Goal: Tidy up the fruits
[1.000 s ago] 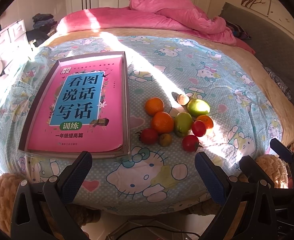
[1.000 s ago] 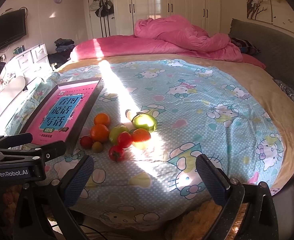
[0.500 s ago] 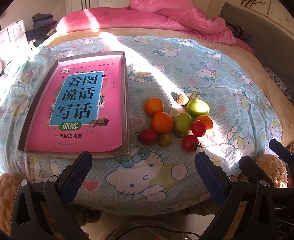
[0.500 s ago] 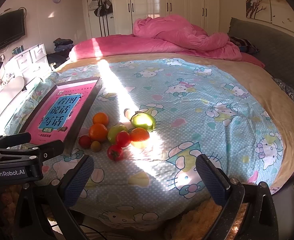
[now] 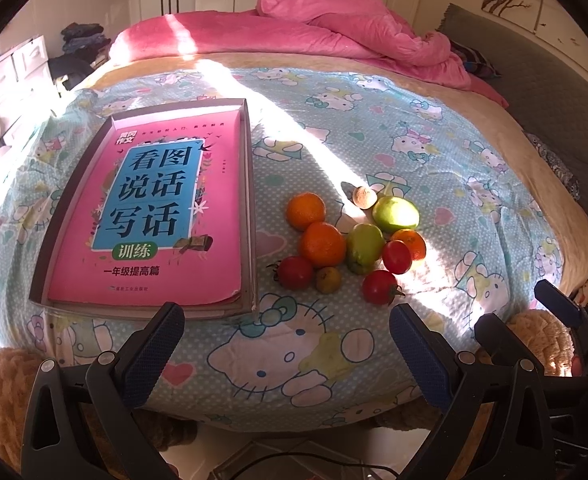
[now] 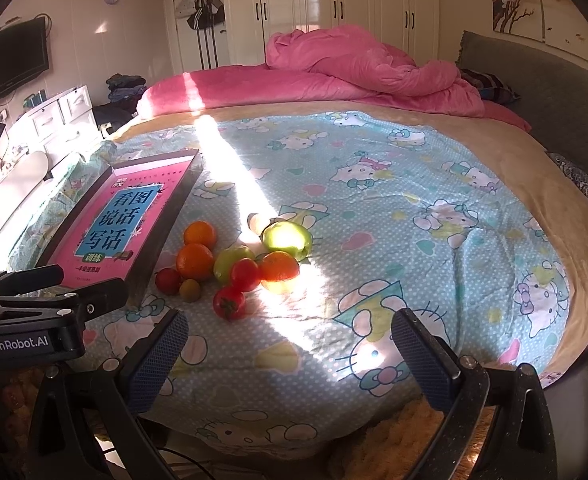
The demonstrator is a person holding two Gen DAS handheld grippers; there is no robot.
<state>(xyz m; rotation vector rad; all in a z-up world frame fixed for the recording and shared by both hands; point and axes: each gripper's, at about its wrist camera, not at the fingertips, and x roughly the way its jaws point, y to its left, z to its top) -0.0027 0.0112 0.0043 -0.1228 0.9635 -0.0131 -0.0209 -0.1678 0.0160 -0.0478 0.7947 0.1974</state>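
We hold both grippers spread wide and empty over the near edge of the bed (image 5: 494, 152): left gripper (image 5: 286, 344), right gripper (image 6: 290, 352). The fruits (image 5: 350, 240) lie in a loose cluster just right of the tray (image 5: 250, 200), which holds only a pink book (image 5: 154, 208). On the soft quilt, a nudged fruit could likely roll off the bed.

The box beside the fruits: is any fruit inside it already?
No fruit. The box holds only a pink book; all the fruits lie on the blanket.
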